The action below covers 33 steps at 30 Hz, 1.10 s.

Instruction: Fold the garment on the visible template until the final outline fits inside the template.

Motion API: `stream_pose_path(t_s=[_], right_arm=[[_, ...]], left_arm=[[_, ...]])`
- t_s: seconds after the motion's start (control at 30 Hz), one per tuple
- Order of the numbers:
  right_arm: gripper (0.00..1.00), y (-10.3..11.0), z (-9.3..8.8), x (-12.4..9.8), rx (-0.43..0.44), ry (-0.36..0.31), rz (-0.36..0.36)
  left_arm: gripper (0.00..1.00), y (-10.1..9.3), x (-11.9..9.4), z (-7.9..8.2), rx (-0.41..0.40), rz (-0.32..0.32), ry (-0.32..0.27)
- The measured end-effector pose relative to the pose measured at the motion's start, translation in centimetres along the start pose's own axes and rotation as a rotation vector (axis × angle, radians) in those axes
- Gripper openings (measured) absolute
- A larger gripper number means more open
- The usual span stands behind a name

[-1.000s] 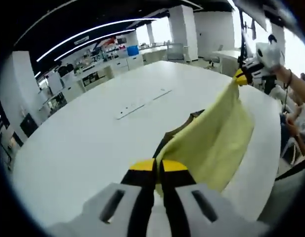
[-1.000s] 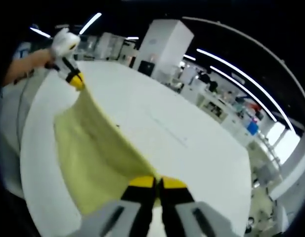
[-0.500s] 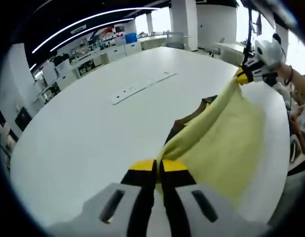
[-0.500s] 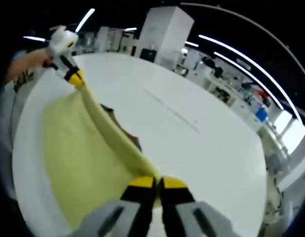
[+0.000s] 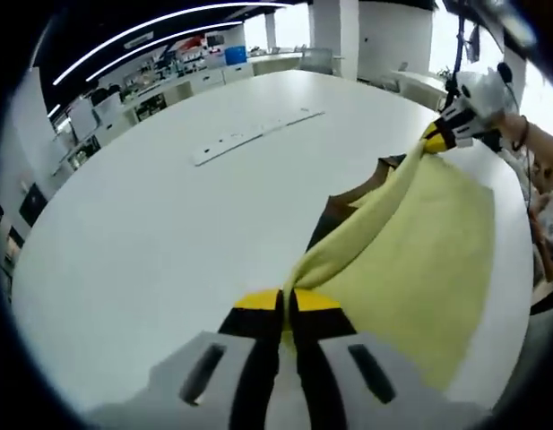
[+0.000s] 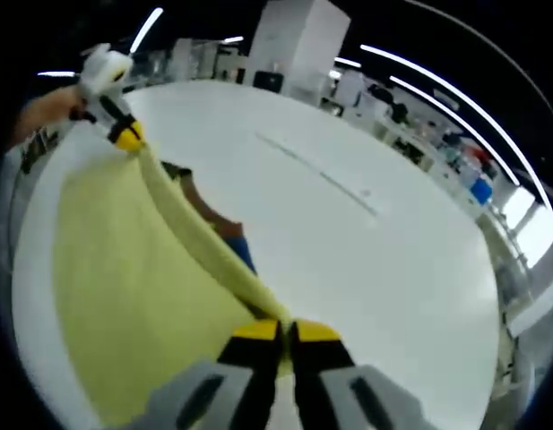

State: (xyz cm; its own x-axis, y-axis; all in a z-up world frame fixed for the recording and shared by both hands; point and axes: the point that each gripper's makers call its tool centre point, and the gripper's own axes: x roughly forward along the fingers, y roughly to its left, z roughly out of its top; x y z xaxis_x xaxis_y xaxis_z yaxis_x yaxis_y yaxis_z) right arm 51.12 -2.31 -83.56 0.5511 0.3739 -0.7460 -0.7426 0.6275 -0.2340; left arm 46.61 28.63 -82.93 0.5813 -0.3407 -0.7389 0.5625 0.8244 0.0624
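Note:
A pale yellow garment (image 5: 419, 242) hangs stretched between both grippers over a round white table (image 5: 151, 224). My left gripper (image 5: 285, 303) is shut on one corner of it at the bottom of the left gripper view. At the far end the right gripper (image 5: 435, 141) pinches the other corner. In the right gripper view, my right gripper (image 6: 285, 330) is shut on the garment (image 6: 124, 260), and the left gripper (image 6: 128, 139) holds the far corner. Under the taut edge lies a dark brown sheet (image 5: 348, 193), and beside that brown sheet (image 6: 209, 219) a blue patch (image 6: 245, 255) shows.
A thin white strip (image 5: 254, 136) lies farther out on the table, and the same strip (image 6: 321, 172) crosses the table (image 6: 366, 260) in the right gripper view. A person's forearm (image 5: 536, 148) is at the table's right edge. Counters and shelves (image 5: 195, 81) stand beyond the table.
Both grippers have carried the garment lower and forward over the table. The cloth now spreads wider, and more of the brown sheet and its blue patch shows beside the taut edge.

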Motion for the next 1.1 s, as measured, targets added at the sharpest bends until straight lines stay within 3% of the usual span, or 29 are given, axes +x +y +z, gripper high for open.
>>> stream_pose_path(t_s=[0.3, 0.37, 0.5, 0.63, 0.83, 1.1], right_arm=[[0.04, 0.0, -0.4, 0.6, -0.001, 0.017, -0.001], [0.07, -0.3, -0.4, 0.4, 0.000, 0.018, -0.010], [0.20, -0.5, -0.5, -0.2, 0.016, 0.015, -0.018], [0.26, -0.1, -0.2, -1.0, 0.026, -0.014, -0.008], [0.27, 0.1, 0.4, -1.8, 0.008, -0.053, 0.001], [0.24, 0.2, -0.2, -0.4, -0.056, -0.025, 0.007]], left_arm=[[0.06, 0.4, 0.5, -0.4, 0.025, 0.020, 0.011], [0.10, 0.8, 0.2, -0.5, 0.073, 0.033, 0.015], [0.12, 1.0, -0.6, -1.0, 0.085, 0.043, 0.020], [0.14, 1.4, -1.7, -1.2, 0.107, 0.040, -0.016], [0.14, 0.8, -2.9, -0.9, 0.172, 0.037, -0.076], [0.21, 1.2, -0.9, -1.3, 0.287, 0.052, -0.030]])
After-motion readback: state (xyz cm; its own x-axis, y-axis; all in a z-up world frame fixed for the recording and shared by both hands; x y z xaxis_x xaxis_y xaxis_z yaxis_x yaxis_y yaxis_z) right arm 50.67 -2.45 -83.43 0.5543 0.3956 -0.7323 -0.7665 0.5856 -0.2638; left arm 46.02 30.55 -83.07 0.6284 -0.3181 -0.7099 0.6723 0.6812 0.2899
